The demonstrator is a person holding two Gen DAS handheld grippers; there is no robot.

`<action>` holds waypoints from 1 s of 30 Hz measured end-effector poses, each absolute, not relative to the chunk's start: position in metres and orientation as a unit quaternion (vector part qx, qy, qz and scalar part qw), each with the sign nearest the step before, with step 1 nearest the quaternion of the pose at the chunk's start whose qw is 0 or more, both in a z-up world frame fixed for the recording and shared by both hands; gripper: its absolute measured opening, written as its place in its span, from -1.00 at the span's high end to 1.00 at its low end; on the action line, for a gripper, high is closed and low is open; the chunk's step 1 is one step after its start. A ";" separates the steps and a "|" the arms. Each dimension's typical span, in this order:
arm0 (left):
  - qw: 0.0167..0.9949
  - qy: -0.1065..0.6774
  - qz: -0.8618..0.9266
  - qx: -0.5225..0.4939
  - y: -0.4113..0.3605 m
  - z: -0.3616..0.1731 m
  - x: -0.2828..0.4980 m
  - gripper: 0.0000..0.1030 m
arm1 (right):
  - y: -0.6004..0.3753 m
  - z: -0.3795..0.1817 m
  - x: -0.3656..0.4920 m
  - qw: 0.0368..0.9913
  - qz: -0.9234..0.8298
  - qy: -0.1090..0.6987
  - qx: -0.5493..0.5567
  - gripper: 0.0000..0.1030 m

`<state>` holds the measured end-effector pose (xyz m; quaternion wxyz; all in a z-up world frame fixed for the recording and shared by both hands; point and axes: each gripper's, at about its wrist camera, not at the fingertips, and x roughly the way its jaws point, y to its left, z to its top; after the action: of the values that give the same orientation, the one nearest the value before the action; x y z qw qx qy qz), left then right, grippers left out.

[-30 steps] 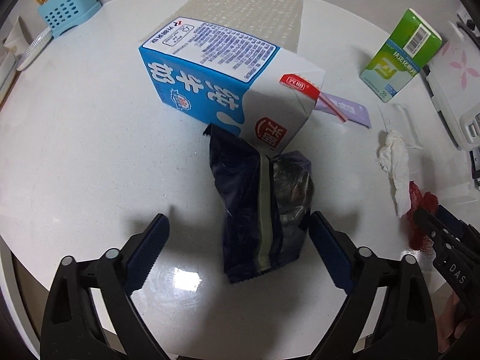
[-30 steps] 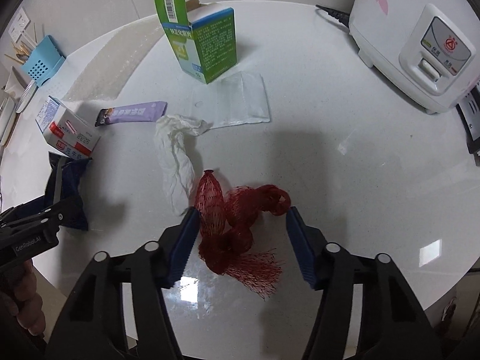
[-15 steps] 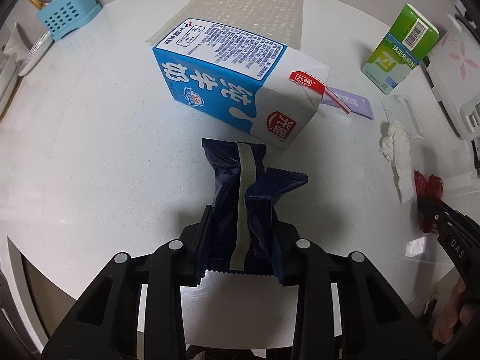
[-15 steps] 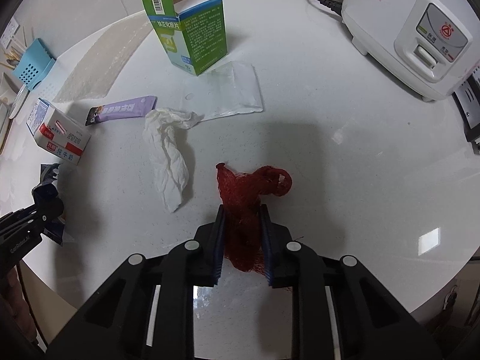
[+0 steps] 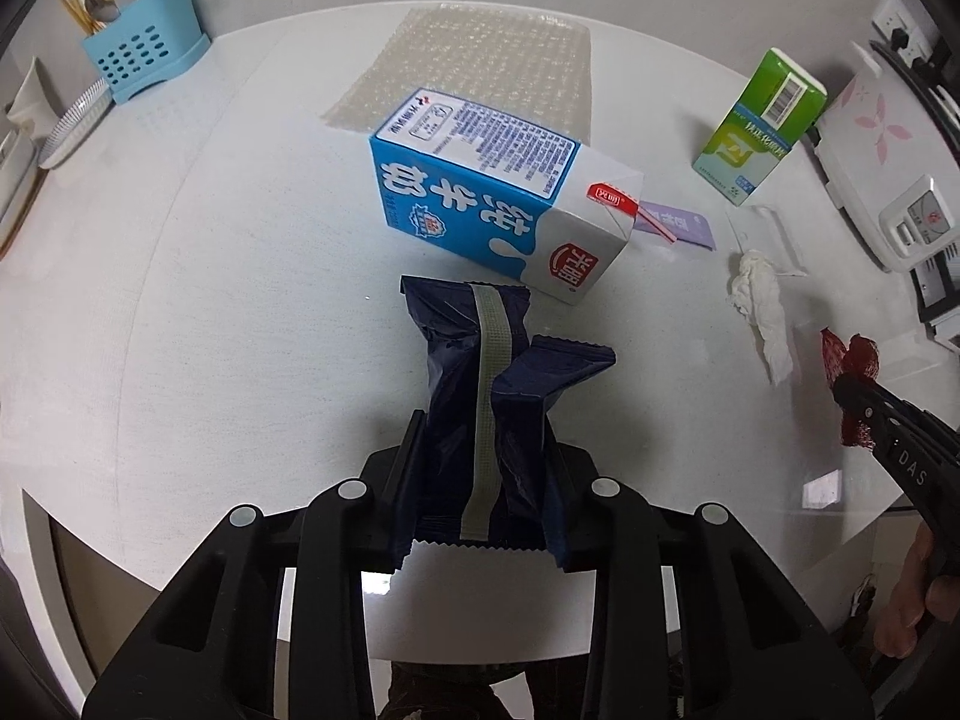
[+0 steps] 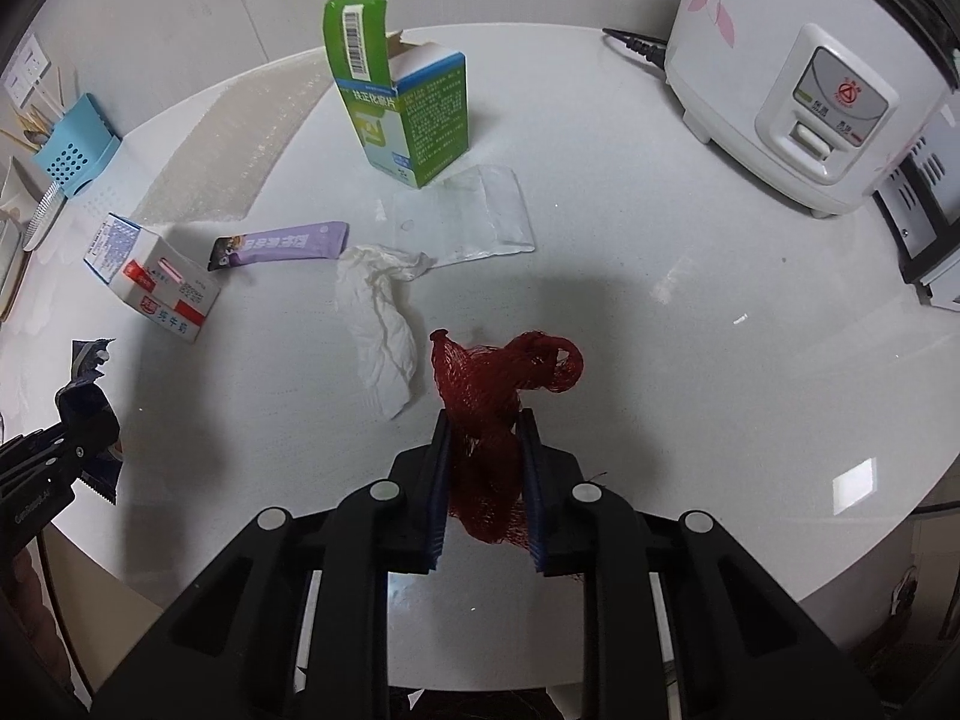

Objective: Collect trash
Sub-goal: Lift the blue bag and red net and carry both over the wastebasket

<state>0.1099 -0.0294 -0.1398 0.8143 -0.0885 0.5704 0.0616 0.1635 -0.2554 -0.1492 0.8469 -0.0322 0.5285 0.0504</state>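
My left claw [image 5: 483, 468] is clamped on a dark blue wrapper [image 5: 480, 384], its fingers pressed against both sides of the crumpled foil. The wrapper's far end points toward the milk carton [image 5: 498, 210], which lies on its side on the white bench [image 5: 210, 300], just beyond the wrapper. Behind the carton lies a sheet of bubble wrap [image 5: 480, 66]. Right of the carton, a purple sachet [image 5: 678, 225] peeks out by its spout end, and further right stands a green box [image 5: 759, 126] with its flap open. A crumpled tissue [image 5: 762, 312] lies to the right of the carton, nearer me than the sachet. Far left of the carton, at the bench's back edge, sits a blue holder [image 5: 144, 60].

My right claw [image 6: 483, 486] is closed on a red net [image 6: 498, 408], pinching its lower part while the top bulges out past the fingertips. The net is well right of the carton, with the tissue just on its left. A clear bag [image 6: 480, 216] lies flat between the tissue and the green box. A white rice cooker [image 6: 792, 78] stands far right of the carton, at the back of the bench.
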 end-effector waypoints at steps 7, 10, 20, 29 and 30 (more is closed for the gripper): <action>0.828 0.555 0.036 -0.077 -0.018 -0.124 0.086 0.37 | -0.240 -0.131 0.135 0.859 0.039 0.509 -0.026 0.62; 0.833 0.548 0.022 -0.070 -0.010 -0.117 0.079 0.37 | -0.230 -0.125 0.117 0.864 0.036 0.501 -0.021 0.62; 0.844 0.534 -0.029 -0.035 0.010 -0.102 0.044 0.37 | -0.193 -0.118 0.056 0.881 0.025 0.473 -0.003 0.62; 0.849 0.525 -0.052 -0.023 0.014 -0.095 0.002 0.38 | -0.166 -0.116 0.000 0.883 0.047 0.466 -0.023 0.62; 0.850 0.524 -0.050 -0.023 0.014 -0.095 -0.003 0.38 | -0.165 -0.117 -0.002 0.883 0.050 0.467 -0.024 0.62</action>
<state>-0.0033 0.0138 -0.0948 0.8498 -0.0232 0.5243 -0.0495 -0.0023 -0.1653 -0.1169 0.8826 -0.0243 0.4667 0.0502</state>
